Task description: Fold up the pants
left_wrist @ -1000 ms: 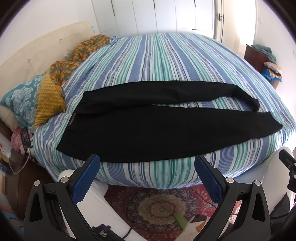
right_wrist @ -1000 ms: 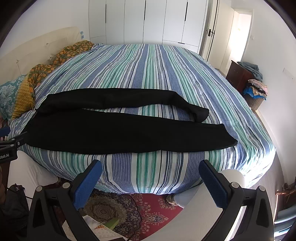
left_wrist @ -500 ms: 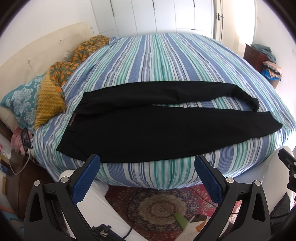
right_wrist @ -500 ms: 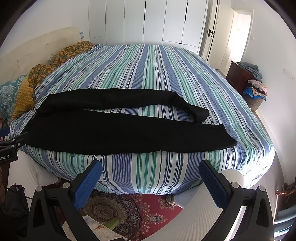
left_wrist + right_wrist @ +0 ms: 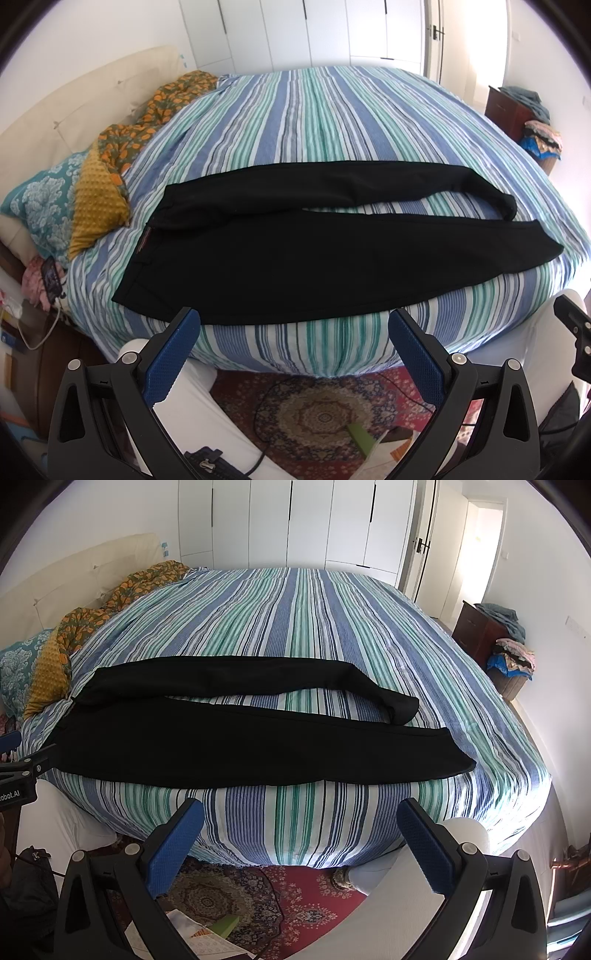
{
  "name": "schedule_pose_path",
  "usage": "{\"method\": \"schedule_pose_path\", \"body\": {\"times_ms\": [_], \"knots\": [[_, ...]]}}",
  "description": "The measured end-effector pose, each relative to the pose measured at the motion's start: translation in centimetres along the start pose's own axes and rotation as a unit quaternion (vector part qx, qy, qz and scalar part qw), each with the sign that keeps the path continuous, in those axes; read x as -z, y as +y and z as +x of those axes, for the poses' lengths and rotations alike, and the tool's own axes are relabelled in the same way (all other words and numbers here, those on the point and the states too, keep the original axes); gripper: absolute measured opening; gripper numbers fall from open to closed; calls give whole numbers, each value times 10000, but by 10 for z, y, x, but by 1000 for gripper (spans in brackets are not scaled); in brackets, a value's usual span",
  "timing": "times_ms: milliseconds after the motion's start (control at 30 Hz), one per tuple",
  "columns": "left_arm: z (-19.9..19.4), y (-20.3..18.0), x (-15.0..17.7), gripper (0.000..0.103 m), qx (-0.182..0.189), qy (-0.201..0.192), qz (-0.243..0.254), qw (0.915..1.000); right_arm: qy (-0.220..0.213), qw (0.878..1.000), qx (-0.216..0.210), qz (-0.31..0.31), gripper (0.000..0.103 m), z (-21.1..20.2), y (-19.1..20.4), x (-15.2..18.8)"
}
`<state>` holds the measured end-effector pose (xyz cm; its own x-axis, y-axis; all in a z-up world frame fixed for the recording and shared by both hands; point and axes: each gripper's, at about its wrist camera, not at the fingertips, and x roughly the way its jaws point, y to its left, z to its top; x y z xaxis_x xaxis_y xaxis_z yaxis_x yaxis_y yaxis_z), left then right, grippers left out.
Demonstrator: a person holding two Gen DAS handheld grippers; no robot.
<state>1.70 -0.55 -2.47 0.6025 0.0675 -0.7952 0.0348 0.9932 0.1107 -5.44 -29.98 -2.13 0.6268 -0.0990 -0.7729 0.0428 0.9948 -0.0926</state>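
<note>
Black pants (image 5: 303, 254) lie flat along the near edge of a striped bed (image 5: 314, 122), waistband to the left, both legs stretched to the right. The far leg's hem is curled over. In the right wrist view the same pants (image 5: 240, 746) cross the frame, and the bed (image 5: 295, 620) stretches beyond them. My left gripper (image 5: 293, 332) hangs open in front of the bed edge, below the pants, holding nothing. My right gripper (image 5: 301, 823) is also open and empty, short of the mattress side. Neither gripper touches the cloth.
Pillows (image 5: 55, 195) and an orange-patterned blanket (image 5: 155, 110) lie at the headboard on the left. A patterned rug (image 5: 325, 417) with papers and a cable covers the floor below. A dark dresser with clothes (image 5: 495, 635) stands at the right wall. White wardrobes (image 5: 314, 520) line the back.
</note>
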Motion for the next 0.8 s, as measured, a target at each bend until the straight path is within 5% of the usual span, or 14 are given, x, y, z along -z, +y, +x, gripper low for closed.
{"method": "schedule_pose_path", "body": {"times_ms": [800], "knots": [[2,-1,1,102,16,-33,-3,10000,35,10000,-14,-18,103,4,3,1]]}}
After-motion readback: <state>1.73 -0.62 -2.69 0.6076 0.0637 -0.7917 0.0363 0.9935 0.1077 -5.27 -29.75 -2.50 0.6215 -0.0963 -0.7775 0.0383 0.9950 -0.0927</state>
